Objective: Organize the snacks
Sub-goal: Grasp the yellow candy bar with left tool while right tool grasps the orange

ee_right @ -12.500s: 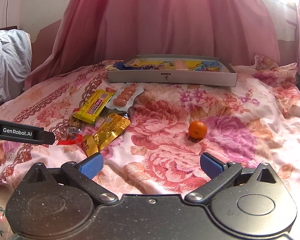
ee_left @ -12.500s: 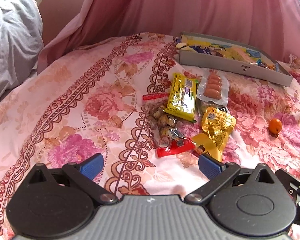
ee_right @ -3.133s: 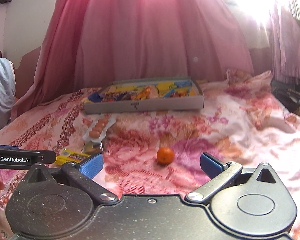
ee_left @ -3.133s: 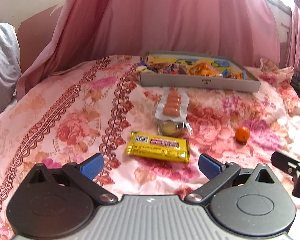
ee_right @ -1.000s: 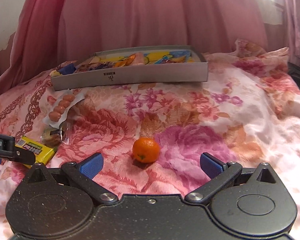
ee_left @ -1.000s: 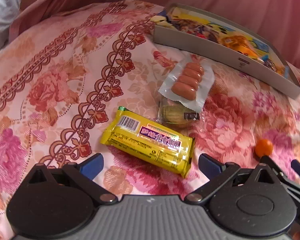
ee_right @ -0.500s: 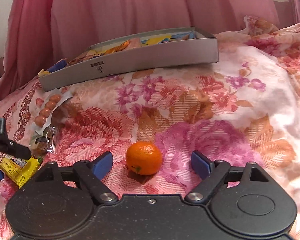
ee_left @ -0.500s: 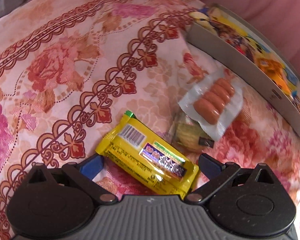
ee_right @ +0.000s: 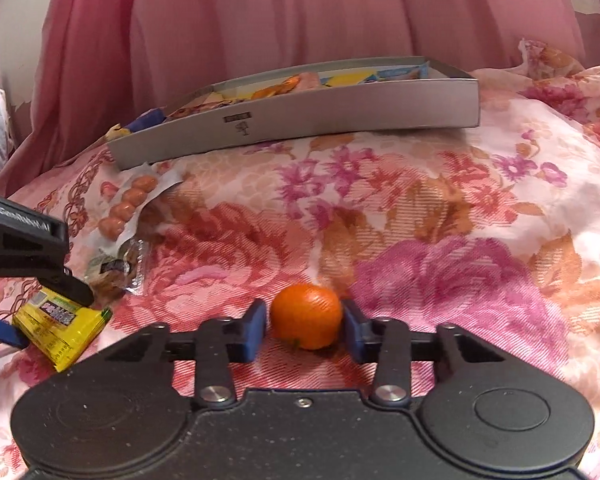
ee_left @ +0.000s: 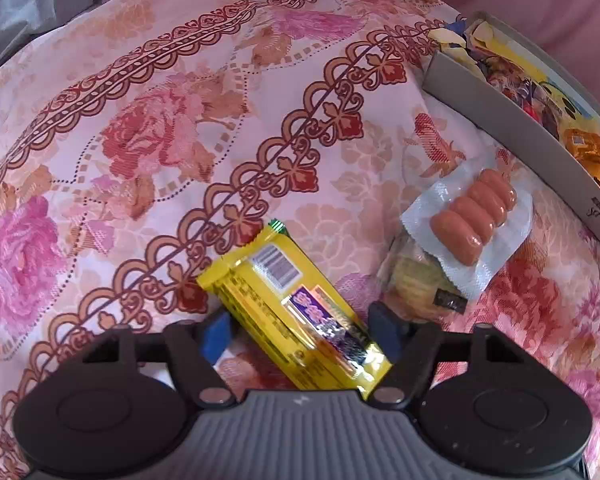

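Note:
A yellow snack bar (ee_left: 296, 312) lies on the floral bedspread between the fingers of my left gripper (ee_left: 300, 330), whose jaws have closed in around it. It also shows in the right wrist view (ee_right: 62, 326), with the left gripper (ee_right: 40, 304) on it. My right gripper (ee_right: 303, 330) has its blue pads against both sides of a small orange mandarin (ee_right: 305, 315) resting on the bedspread. A grey snack box (ee_right: 340, 110) with several packets stands at the back; it also shows in the left wrist view (ee_left: 512, 128).
A clear pack of small sausages (ee_left: 472, 226) and a cookie packet (ee_left: 416, 284) lie just right of the yellow bar; both also show in the right wrist view (ee_right: 130, 204) (ee_right: 118, 270). A pink curtain (ee_right: 300, 12) hangs behind the bed.
Both grippers dropped lower and narrowed: the left closed around the yellow bar, the right closed from wide open onto the mandarin.

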`<action>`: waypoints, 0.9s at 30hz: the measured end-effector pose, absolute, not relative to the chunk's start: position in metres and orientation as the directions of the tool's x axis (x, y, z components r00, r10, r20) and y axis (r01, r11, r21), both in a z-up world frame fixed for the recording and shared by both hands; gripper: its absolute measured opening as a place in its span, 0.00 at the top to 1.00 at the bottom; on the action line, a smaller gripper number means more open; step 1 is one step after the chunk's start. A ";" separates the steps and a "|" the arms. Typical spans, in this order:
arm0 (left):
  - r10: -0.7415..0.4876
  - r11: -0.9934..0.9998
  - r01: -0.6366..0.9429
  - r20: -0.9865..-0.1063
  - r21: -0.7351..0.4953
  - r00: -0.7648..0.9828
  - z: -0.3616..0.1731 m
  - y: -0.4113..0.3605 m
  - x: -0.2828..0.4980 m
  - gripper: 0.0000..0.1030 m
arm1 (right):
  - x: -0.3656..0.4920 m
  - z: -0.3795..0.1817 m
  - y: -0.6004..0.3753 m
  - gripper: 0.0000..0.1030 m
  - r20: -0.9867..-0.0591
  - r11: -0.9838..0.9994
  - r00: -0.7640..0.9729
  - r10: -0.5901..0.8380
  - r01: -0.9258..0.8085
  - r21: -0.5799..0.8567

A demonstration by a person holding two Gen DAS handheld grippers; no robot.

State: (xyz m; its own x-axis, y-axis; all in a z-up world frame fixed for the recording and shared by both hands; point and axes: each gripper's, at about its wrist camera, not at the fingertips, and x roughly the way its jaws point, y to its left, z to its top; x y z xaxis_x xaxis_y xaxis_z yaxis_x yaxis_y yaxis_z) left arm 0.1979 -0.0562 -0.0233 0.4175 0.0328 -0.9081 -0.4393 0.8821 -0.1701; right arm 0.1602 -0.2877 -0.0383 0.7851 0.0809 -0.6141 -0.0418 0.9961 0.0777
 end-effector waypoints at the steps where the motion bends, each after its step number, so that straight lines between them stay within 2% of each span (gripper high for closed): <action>1: 0.029 0.885 -0.432 -0.908 -0.171 0.419 -0.023 -0.055 0.196 0.34 | 0.159 -0.038 -0.285 0.61 -0.615 0.996 0.784 0.087 -0.050 0.077; 3: 0.015 0.895 -0.409 -0.904 -0.178 0.426 -0.021 -0.052 0.191 0.39 | 0.157 -0.038 -0.281 0.61 -0.616 0.994 0.781 0.104 -0.068 0.082; 9: -0.083 0.939 -0.260 -0.880 -0.227 0.468 -0.022 -0.040 0.170 0.41 | 0.145 -0.035 -0.259 0.61 -0.622 0.985 0.764 0.172 -0.142 0.097; 16: -0.147 0.977 -0.060 -0.853 -0.204 0.501 -0.024 -0.032 0.148 0.40 | 0.127 -0.033 -0.227 0.61 -0.634 0.964 0.731 0.254 -0.240 0.110; 19: -0.134 0.978 -0.070 -0.853 -0.195 0.505 -0.024 -0.035 0.147 0.35 | 0.124 -0.034 -0.219 0.59 -0.639 0.962 0.726 0.255 -0.255 0.095; 23: -0.128 0.977 -0.083 -0.853 -0.196 0.506 -0.027 -0.041 0.151 0.21 | 0.121 -0.036 -0.219 0.56 -0.640 0.964 0.729 0.243 -0.258 0.072; 27: -0.070 0.987 -0.092 -0.859 -0.135 0.508 -0.031 -0.050 0.153 0.19 | 0.123 -0.038 -0.223 0.46 -0.633 0.967 0.736 0.238 -0.243 0.081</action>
